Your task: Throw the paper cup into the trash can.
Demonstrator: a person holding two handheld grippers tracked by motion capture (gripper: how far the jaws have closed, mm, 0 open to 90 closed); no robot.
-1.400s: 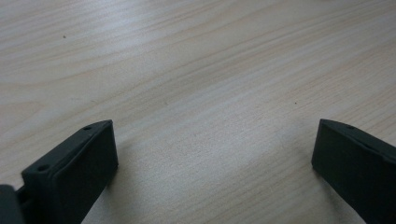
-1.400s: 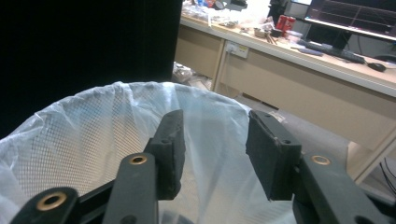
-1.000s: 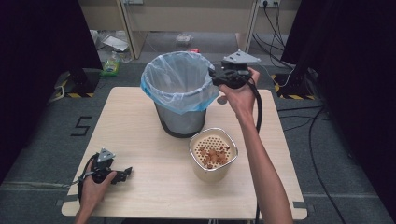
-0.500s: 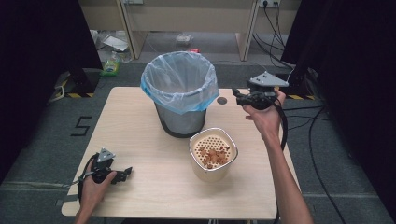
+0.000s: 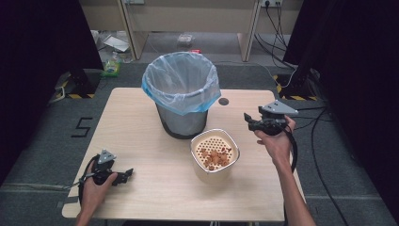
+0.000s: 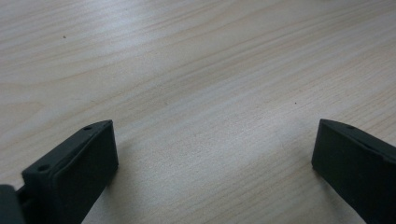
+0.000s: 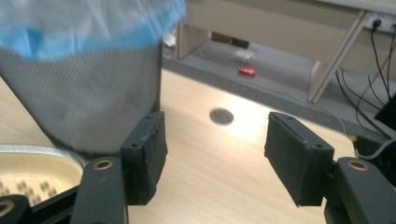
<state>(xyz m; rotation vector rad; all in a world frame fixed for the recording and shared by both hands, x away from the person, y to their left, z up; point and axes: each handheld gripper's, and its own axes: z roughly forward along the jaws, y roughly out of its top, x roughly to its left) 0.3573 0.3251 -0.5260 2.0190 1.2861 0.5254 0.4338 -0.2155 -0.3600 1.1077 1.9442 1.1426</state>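
Take the mesh waste bin (image 5: 181,101) with its blue-edged plastic liner as your landmark; it stands upright on the far middle of the wooden table (image 5: 141,141). Your right gripper (image 5: 248,120) hangs above the table to the right of the bin, well apart from it and level with its base; its jaws point back toward the bin and stand wide apart with nothing between them; in the right gripper view you see the bare tabletop and a round dark cable hole (image 7: 221,116) through that gap, with the bin's grey mesh wall (image 7: 88,93) just left of the left jaw. The white perforated container (image 5: 215,155) sits in front of the bin and slightly to its right, just beside the bin's base; brown crumbly scraps (image 5: 215,157) lie on its holed insert, gathered toward the middle and right; its rim shows at the lower left corner of the right gripper view. Your left gripper (image 5: 126,174) lies low on the table well in front of the bin and to its left, near the table's front edge; your hand is wrapped around its body; its jaws are spread wide and grip nothing; in the left gripper view the plain wood grain runs between them.
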